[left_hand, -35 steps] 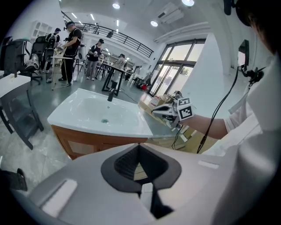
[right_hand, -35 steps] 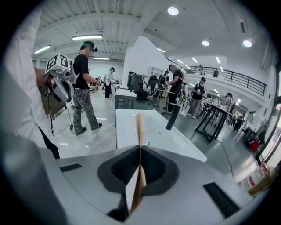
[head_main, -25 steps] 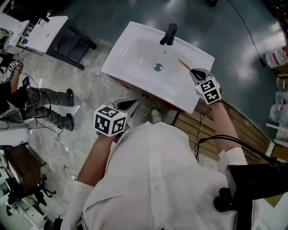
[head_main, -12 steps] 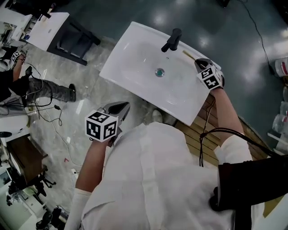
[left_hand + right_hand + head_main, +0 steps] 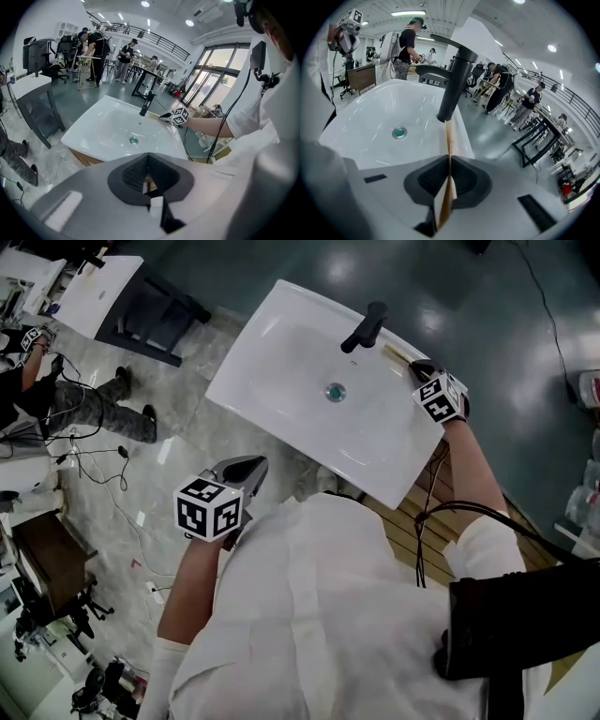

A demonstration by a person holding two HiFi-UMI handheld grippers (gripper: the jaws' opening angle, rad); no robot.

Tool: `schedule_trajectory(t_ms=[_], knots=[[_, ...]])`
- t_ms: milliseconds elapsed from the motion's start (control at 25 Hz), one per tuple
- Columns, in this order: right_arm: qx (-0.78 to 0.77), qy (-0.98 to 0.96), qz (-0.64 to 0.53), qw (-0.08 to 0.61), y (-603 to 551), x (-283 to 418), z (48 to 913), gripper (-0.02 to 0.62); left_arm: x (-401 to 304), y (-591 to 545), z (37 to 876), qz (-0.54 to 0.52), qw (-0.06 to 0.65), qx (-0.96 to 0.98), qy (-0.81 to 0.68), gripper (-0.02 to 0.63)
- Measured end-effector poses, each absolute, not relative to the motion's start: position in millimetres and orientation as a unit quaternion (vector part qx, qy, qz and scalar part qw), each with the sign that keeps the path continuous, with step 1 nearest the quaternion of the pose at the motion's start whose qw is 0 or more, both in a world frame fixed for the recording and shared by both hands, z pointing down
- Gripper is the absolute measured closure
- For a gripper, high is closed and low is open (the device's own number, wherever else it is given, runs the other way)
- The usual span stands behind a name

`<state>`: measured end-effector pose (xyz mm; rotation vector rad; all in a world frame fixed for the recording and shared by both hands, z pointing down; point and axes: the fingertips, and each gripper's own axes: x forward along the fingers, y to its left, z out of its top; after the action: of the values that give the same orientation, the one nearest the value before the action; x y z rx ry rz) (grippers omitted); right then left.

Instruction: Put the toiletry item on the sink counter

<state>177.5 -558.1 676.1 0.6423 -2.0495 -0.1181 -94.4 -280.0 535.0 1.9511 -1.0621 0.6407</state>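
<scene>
Though it's slim, the toiletry item looks wooden.

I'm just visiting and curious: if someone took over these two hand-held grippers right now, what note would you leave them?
Right gripper: shut on the thin tan toiletry stick, whose tip is by the black faucet, over the back rim of the sink counter.
Left gripper: shut, empty, held off the sink near the person's body.
Done: item is at the counter.
Left: lay it down and release. Whether it touches the rim yet is unclear.
</scene>
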Motion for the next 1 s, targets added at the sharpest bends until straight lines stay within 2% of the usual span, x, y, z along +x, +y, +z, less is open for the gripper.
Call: schedule_trajectory(t_ms=[200, 360, 560, 1000], knots=[[0.249, -0.838, -0.048, 0.483, -559, 175, 679, 0.579, -95, -284, 535, 0.251, 0.403, 0.773, -0.421, 0.6], [0.248, -0.836, -0.045, 0.488, -558, 175, 679, 0.52, -95, -282, 535, 0.252, 0.402, 0.775, -0.418, 0.6], [0.247, -0.835, -0.043, 0.49, -552, 172, 676, 0.485, -99, -275, 531, 0.248, 0.403, 0.775, -0.419, 0.6], [0.264, -0.827, -0.084, 0.489, -515, 160, 637, 0.474, -105, -242, 525, 0.237, 0.388, 0.795, -0.403, 0.6]])
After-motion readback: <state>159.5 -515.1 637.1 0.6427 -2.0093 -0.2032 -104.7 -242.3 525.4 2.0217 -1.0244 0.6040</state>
